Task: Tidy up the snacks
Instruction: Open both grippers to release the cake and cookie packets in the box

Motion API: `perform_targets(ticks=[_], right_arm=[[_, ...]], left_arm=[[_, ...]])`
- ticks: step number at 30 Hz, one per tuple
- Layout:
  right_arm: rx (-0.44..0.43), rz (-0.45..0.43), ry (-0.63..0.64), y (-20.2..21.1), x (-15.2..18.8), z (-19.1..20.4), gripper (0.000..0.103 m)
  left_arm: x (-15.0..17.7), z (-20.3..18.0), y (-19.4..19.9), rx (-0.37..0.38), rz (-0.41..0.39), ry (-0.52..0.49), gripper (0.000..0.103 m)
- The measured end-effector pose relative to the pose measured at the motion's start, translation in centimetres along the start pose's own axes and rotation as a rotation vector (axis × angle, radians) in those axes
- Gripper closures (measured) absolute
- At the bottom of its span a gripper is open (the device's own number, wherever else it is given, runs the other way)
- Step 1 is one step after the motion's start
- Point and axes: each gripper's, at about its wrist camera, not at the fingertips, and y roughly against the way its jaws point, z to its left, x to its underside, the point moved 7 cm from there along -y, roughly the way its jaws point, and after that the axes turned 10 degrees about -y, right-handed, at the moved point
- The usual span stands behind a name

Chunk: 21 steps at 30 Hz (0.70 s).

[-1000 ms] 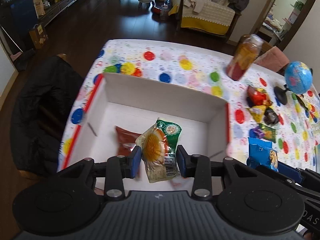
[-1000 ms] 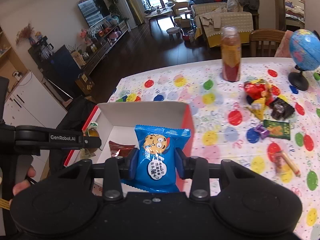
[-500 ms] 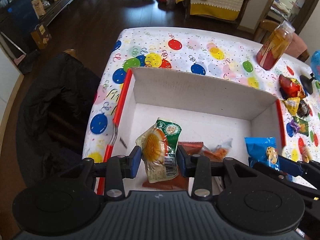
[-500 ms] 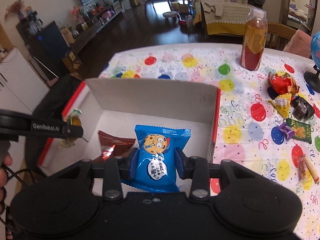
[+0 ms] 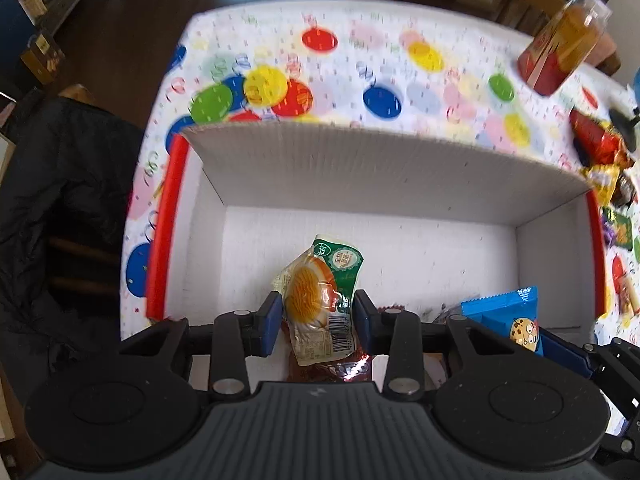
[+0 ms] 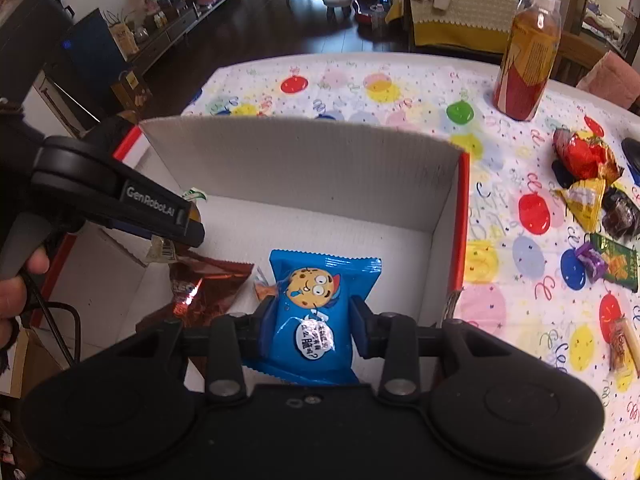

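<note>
Step in hand: depositing two snacks into the white cardboard box with red edges on the balloon-print tablecloth. Your left gripper has its blue pads clamped on the green-and-orange cake packet, which hangs over the box's near floor, above a brown foil wrapper already lying inside. Your right gripper is closed on the blue cookie packet, held inside the box toward its right wall, just beside a small orange-and-clear packet on the floor. Both tools point steeply down into the box, close beside one another. Next move, as judged: you part each pair of fingers so the packets drop onto the bare floor, then lift clear without snagging the walls; the left packet will likely land partly on the brown wrapper unless you shift it toward the open left half. Remaining stock outside the box: red foil snack, yellow triangular packet, dark wrapped sweet, green packet, purple sweet, stick snack. Also on the table: juice bottle.
</note>
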Motion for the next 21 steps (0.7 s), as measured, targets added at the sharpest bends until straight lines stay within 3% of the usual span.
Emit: perform_targets(ticks=[8, 13, 16, 21], right_arm=[[0.017, 0.009, 0.020, -0.2, 0.0, 0.2, 0.065], [0.016, 0.008, 0.007, 0.1, -0.2, -0.2, 0.059], [0.006, -0.002, -0.006, 0.7, -0.1, -0.5, 0.052], [-0.021, -0.017, -0.018, 2.4, 0.2, -0.6, 0.046]], left_arm=[[-0.1, 0.1, -0.5, 0.007, 0.029, 0.001, 0.065], [0.0, -0.2, 0.7, 0.005, 0.001, -0.007, 0.059], [0.3, -0.4, 1.6, 0.002, -0.020, -0.010, 0.049], [1.2, -0.7, 3.5, 0.021, -0.056, 0.000, 0.049]])
